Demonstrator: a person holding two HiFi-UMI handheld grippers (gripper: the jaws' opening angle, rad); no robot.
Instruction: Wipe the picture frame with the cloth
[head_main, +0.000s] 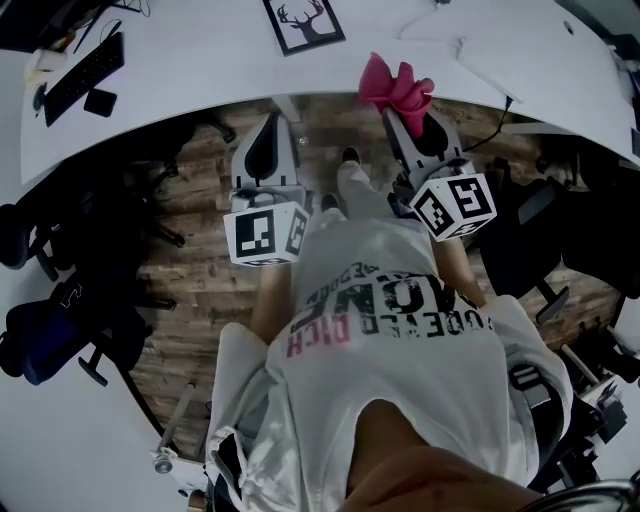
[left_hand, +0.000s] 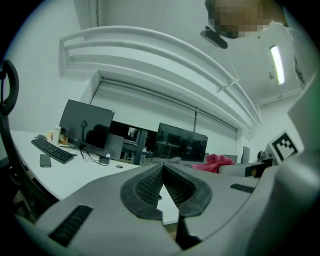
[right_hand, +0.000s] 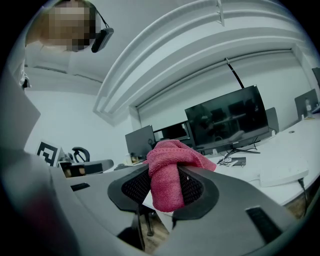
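The left tool (head_main: 270, 128), jaws pressed together on nothing, hangs short of the white counter's (head_main: 180, 80) edge. Ahead and slightly right of it lies the picture frame (head_main: 304, 22) (antler print, flat, long axis running away from the person). The right tool (head_main: 408, 112) clamps the pink cloth (head_main: 396, 84), so its coming reach is forward and leftward to the frame.
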